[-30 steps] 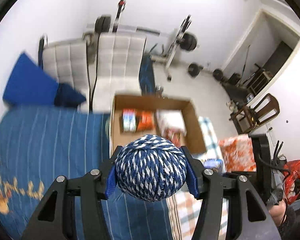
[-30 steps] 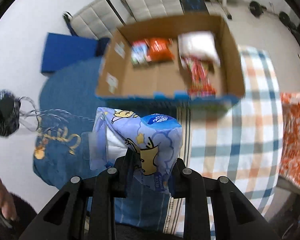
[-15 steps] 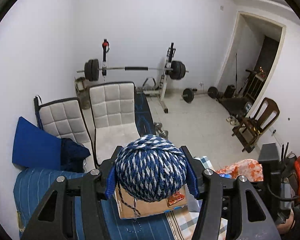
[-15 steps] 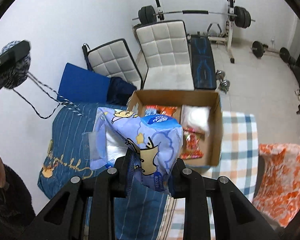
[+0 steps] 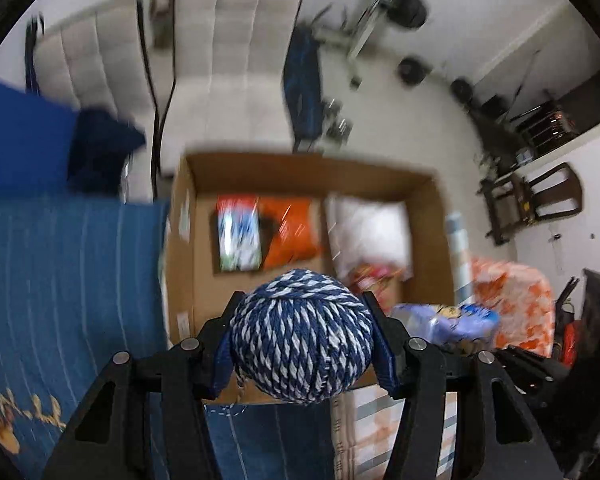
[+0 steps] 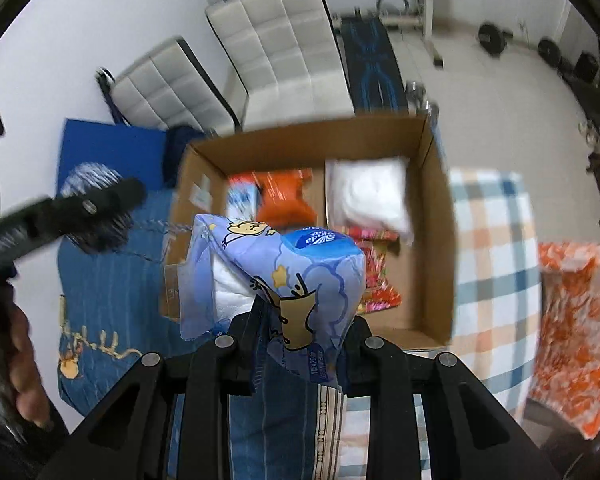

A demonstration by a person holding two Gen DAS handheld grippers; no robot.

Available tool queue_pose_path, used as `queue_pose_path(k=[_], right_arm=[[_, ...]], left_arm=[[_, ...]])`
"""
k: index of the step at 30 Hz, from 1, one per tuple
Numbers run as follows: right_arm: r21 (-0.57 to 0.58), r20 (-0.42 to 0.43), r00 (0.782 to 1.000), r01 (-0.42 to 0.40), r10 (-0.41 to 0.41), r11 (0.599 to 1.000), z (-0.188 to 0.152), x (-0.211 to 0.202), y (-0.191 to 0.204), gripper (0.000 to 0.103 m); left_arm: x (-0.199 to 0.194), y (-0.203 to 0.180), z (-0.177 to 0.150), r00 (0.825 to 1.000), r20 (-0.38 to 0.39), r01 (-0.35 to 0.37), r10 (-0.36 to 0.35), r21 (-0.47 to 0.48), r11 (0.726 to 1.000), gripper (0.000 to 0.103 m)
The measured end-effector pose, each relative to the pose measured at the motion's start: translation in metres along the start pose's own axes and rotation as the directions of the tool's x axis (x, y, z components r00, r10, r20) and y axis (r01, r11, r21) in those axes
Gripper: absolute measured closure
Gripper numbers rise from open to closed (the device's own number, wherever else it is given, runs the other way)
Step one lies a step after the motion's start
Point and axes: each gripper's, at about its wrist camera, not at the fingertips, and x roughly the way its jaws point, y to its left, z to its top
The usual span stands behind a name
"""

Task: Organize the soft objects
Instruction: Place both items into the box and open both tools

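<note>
Between left tongs (image 5: pixel 303 354): yarn ball (image 5: pixel 302 336).

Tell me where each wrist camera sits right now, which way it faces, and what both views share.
Left wrist: on the left gripper, looking down along its jaws, shut on the yarn ball, toward the cardboard box; only the jaws show.
Right wrist: on the right gripper, angled down at the box, jaws shut on the tissue pack; the left gripper and the person's left hand show at left.
Shared: box, white pillow, blue blanket, white chairs.
</note>
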Motion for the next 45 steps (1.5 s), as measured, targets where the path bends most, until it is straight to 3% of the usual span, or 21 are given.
queue_pose_path(k=[7,17,26,32,45], right_arm=[[0.039,-0.154,0.988,-0.003,0.009,0.999,0.008,0.099,-0.013,0.074],[0.011,-0.277,0.961,0.02,-0.016,1.0,0.015,0.181,-0.01,0.074],[-0.03,-0.324,0.942,0.086,-0.091,0.996,0.016,0.212,-0.014,0.074],[-0.053,-0.356,0.927,0.108,-0.119,0.993,0.008,0.234,-0.017,0.073],[-0.073,-0.355,0.92,0.147,-0.164,0.986,0.016,0.247,-0.006,0.065]], left_arm=[[0.103,0.033,-0.023,0.979,-0.202,-0.014,-0.008,-0.107,0.994,0.05],[0.162,0.053,-0.026,0.936,-0.353,-0.053,0.008,-0.119,0.991,0.049],[0.188,0.052,-0.035,0.909,-0.408,-0.121,0.084,-0.064,0.991,0.048],[0.204,0.056,-0.049,0.893,-0.444,-0.132,0.08,-0.086,0.988,0.048],[0.208,0.051,-0.051,0.895,-0.434,-0.148,0.1,-0.078,0.986,0.048]])
